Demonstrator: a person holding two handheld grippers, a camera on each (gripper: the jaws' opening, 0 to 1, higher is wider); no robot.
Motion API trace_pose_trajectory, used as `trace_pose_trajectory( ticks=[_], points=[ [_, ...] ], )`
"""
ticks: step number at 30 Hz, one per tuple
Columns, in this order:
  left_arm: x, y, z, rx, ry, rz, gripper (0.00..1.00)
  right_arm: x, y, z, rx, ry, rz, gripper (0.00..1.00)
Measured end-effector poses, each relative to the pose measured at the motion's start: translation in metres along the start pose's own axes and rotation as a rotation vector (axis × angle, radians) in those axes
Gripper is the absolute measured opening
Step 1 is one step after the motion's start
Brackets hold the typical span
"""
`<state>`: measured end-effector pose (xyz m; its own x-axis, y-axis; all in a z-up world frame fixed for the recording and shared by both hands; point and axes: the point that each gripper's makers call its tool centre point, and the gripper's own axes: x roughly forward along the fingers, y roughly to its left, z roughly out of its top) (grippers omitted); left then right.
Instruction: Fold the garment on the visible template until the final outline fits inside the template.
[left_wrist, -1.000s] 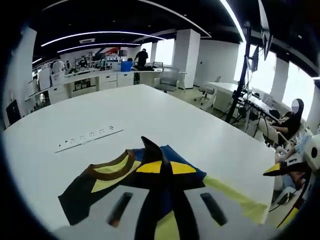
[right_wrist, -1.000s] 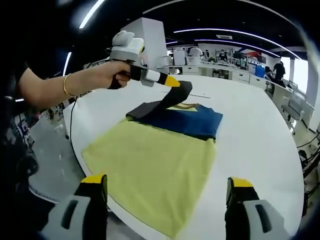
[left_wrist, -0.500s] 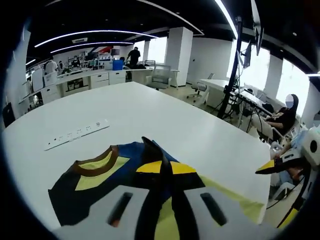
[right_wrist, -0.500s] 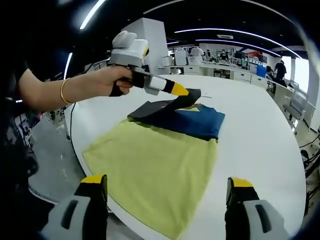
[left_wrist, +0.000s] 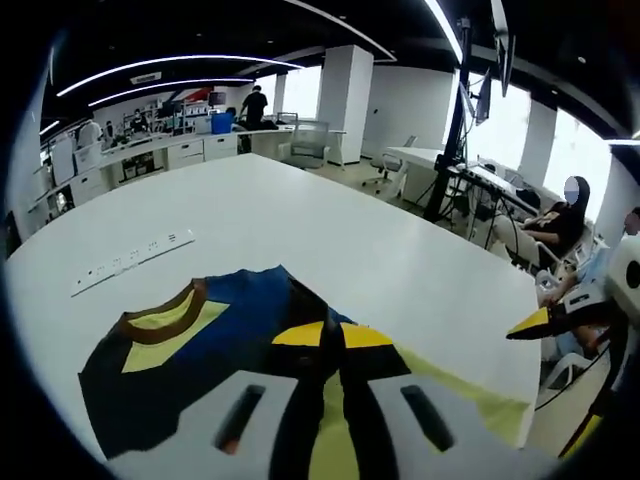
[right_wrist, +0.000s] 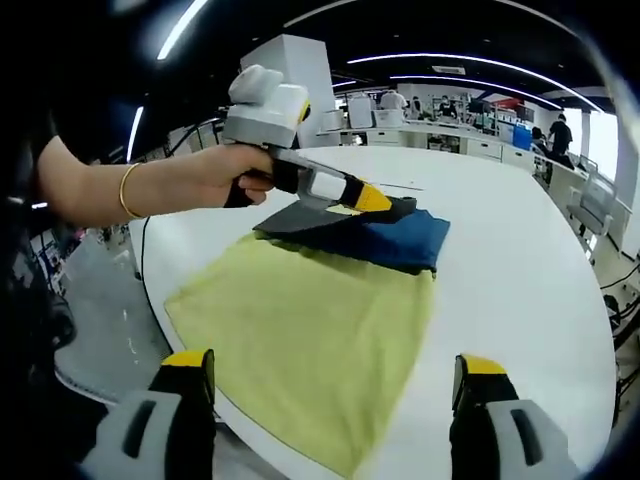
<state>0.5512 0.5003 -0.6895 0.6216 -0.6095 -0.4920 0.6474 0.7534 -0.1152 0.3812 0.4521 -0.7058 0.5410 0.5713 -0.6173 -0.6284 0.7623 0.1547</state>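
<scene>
garment (right_wrist: 330, 300): soft matt cloth | table (left_wrist: 300, 220): smooth white, faint sheen | bracelet (right_wrist: 126, 190): shiny metal

White table (left_wrist: 300, 220), office desks (left_wrist: 170, 155), windows (left_wrist: 500, 125)

Bright ceiling strips (left_wrist: 170, 62) glare on my white tabletop (left_wrist: 300, 220); edges bend; my tool's base blurs.
</scene>
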Motion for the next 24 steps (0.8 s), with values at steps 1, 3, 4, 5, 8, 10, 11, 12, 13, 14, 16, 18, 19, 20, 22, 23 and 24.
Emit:
trace_pose_trajectory(
  ticks=[1, 3, 4, 5, 8, 10, 11, 12, 13, 14, 16, 18, 19, 20, 22, 23, 24],
  points=[
    [0.001, 0.0, -0.002, -0.002, 0.001, -0.002, 0.01, 0.001, 0.0, 0.0, 0.002, -0.001, 0.0, 1.0],
    [0.003, -0.001, -0.006, -0.006, 0.008, -0.004, 0.02, 0.002, 0.0, 0.0, 0.003, -0.002, 0.004, 1.0],
    [0.004, -0.001, -0.009, -0.002, 0.015, -0.005, 0.02, 0.002, 0.001, 0.0, 0.002, -0.003, 0.006, 1.0],
    [0.005, -0.001, -0.011, 0.001, 0.014, -0.006, 0.02, 0.003, 0.002, 0.0, 0.001, -0.003, 0.008, 1.0],
    [0.009, -0.008, -0.014, 0.012, -0.002, -0.047, 0.01, 0.003, 0.002, 0.001, -0.002, -0.002, 0.013, 1.0],
    [0.01, -0.011, -0.019, 0.012, 0.007, -0.058, 0.03, 0.003, 0.002, 0.001, -0.005, -0.001, 0.015, 1.0],
    [0.011, -0.015, -0.021, 0.019, 0.005, -0.08, 0.06, 0.003, 0.002, 0.001, -0.006, -0.002, 0.015, 1.0],
    [0.011, -0.018, -0.023, 0.018, 0.006, -0.091, 0.1, 0.003, 0.002, 0.001, -0.006, -0.002, 0.014, 1.0],
    [0.011, -0.02, -0.025, 0.019, 0.008, -0.093, 0.13, 0.003, 0.002, 0.001, -0.005, -0.003, 0.014, 1.0],
    [0.01, -0.022, -0.025, 0.026, 0.006, -0.101, 0.17, 0.003, 0.001, 0.002, -0.006, -0.004, 0.013, 1.0],
    [0.009, -0.025, -0.025, 0.037, -0.003, -0.113, 0.25, 0.003, 0.001, 0.002, -0.006, -0.007, 0.014, 1.0],
    [0.006, -0.027, -0.025, 0.05, -0.014, -0.123, 0.37, 0.003, 0.002, 0.002, -0.008, -0.005, 0.018, 1.0],
    [0.004, -0.026, -0.023, 0.06, -0.023, -0.119, 0.41, 0.003, 0.002, 0.002, -0.01, -0.003, 0.019, 1.0],
    [0.003, -0.025, -0.022, 0.07, -0.031, -0.12, 0.47, 0.004, 0.003, 0.002, -0.019, 0.001, 0.023, 1.0],
    [-0.002, -0.022, -0.021, 0.086, -0.043, -0.118, 0.57, 0.005, 0.005, 0.002, -0.032, 0.007, 0.037, 1.0],
    [-0.004, -0.021, -0.02, 0.089, -0.045, -0.118, 0.63, 0.005, 0.007, 0.002, -0.048, 0.013, 0.049, 1.0],
    [-0.008, -0.017, -0.02, 0.092, -0.047, -0.113, 0.67, 0.005, 0.008, 0.002, -0.056, 0.019, 0.057, 1.0]
  ],
)
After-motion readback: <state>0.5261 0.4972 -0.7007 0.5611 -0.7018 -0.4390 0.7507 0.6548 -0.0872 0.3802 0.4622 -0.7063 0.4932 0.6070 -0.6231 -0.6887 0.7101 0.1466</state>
